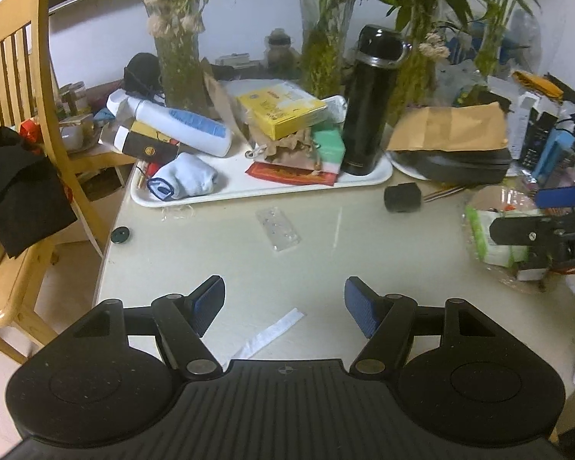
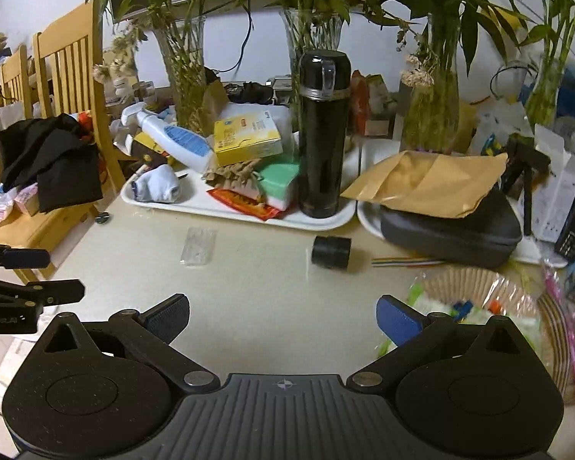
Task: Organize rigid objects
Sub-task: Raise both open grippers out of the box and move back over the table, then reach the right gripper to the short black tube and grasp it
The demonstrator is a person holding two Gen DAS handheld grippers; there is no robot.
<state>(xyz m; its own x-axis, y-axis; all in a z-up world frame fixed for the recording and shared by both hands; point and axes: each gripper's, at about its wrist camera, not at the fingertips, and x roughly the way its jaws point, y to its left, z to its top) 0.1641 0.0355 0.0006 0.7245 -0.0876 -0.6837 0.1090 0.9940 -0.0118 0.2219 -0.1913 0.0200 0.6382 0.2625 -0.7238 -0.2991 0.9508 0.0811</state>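
We find both tools idle above the table (image 1: pixel 326 260), with nothing taken up. The left gripper (image 1: pixel 284 304) stands with its jaws apart and nothing between them, only bare tabletop and a white paper strip (image 1: pixel 268 333) lying just ahead of its body. The right gripper (image 2: pixel 283 320) is likewise released, jaws wide, nothing between its pads. We judge the step in hand to be the approach and the choice of a first item, with no sorting yet begun. The rigid things lie ahead of both grippers: a small black cylinder (image 2: pixel 331 252) rests on its side on open table, ahead of the right gripper and slightly to its right, apart from the white tray (image 2: pixel 234 212) beyond it. A clear flat plastic piece (image 1: pixel 278 227) lies ahead of the left gripper, between it and the tray. On the tray stand a tall black flask (image 2: pixel 323 134) upright, a yellow box (image 2: pixel 247 140) tilted on other clutter, and a white spray bottle (image 2: pixel 172 140) lying down. In our judgement the cylinder is the nearest free candidate for the right gripper. The next move calls for advancing and lowering over it, jaws straddling its curved sides. Risk noted: it may roll if nudged by one pad first.
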